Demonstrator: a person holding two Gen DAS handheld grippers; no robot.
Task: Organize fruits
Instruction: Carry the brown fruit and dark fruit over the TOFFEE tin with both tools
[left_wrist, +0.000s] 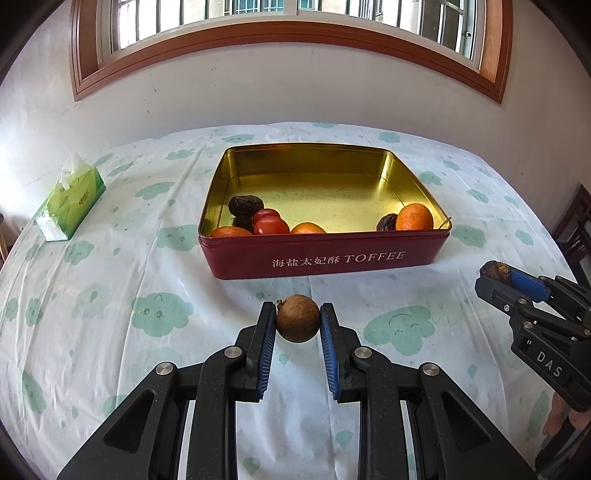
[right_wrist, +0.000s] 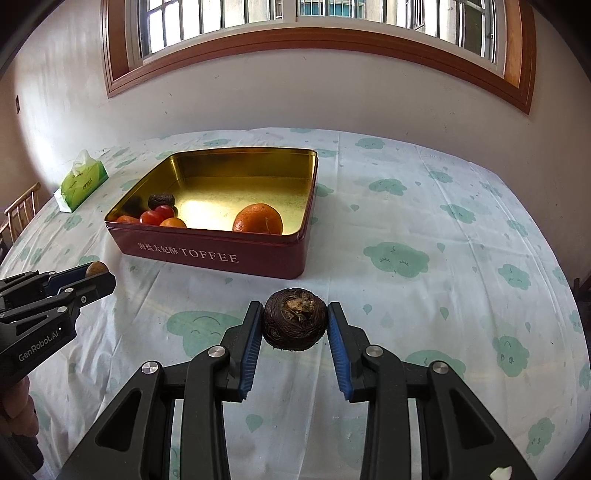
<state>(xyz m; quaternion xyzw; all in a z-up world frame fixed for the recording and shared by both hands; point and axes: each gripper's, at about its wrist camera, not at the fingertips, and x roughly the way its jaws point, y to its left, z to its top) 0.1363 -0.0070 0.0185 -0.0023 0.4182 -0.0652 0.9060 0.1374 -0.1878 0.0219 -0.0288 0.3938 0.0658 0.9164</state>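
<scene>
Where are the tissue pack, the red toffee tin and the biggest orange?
tissue pack (left_wrist: 70, 201), left wrist view, its green top face.
toffee tin (left_wrist: 332, 258), left wrist view, its red front wall.
biggest orange (right_wrist: 258, 218), right wrist view, middle of its peel.

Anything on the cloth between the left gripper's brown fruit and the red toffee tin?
Nothing: in the left wrist view only bare patterned tablecloth lies between the brown fruit in the left gripper and the toffee tin.

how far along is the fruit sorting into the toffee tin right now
Mostly done. The toffee tin already holds oranges, small tomatoes and dark fruits. In hand: the left gripper clamps a tan round fruit, the right gripper a dark wrinkled one. Left: dropping both in; no loose fruit shows on the tablecloth.
</scene>
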